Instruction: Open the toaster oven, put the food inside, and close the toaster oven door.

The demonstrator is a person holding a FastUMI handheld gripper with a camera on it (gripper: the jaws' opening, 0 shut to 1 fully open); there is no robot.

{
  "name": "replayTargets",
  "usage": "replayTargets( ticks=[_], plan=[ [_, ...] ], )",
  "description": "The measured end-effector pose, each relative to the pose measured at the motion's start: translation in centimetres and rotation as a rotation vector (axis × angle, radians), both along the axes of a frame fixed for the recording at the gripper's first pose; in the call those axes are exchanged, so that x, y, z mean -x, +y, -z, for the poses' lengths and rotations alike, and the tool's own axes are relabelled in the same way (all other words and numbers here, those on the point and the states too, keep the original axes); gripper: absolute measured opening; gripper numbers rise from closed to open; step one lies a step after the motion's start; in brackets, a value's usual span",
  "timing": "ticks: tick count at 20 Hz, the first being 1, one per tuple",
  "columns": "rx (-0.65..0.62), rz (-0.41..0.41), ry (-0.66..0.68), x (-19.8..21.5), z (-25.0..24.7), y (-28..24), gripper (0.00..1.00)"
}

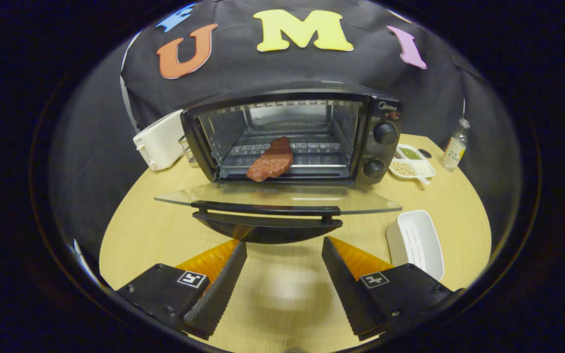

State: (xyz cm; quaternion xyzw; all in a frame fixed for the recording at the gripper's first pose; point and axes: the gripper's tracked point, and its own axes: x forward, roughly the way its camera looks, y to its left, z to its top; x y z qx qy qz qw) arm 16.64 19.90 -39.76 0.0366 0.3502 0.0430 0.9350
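Observation:
A black toaster oven (383, 142) stands on the wooden table, beyond my fingers. Its glass door (277, 198) is folded down flat toward me, with the dark handle bar (265, 210) along its front edge. On the wire rack inside lies a reddish-brown piece of meat (271, 161), near the front of the cavity. My gripper (284, 247) is open, nothing between its fingers. The fingertips sit just below and short of the door handle, apart from it.
A white toaster (157, 144) stands left of the oven. To its right are a white divided dish of grains (412, 164) and a small bottle (455, 147). A white empty tray (416, 242) lies beside my right finger on the round table (140, 230).

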Motion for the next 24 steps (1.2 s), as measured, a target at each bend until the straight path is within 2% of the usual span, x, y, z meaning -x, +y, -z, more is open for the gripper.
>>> replayTargets(
  ticks=[13, 18, 24],
  plan=[
    [0.009, -0.033, -0.114, -7.7, -6.7, 1.4, 0.99],
    [-0.011, -0.039, -0.108, -7.6, -6.5, 1.2, 0.99],
    [-0.016, -0.006, -0.11, -5.9, -6.7, -1.9, 0.99]
  ],
)
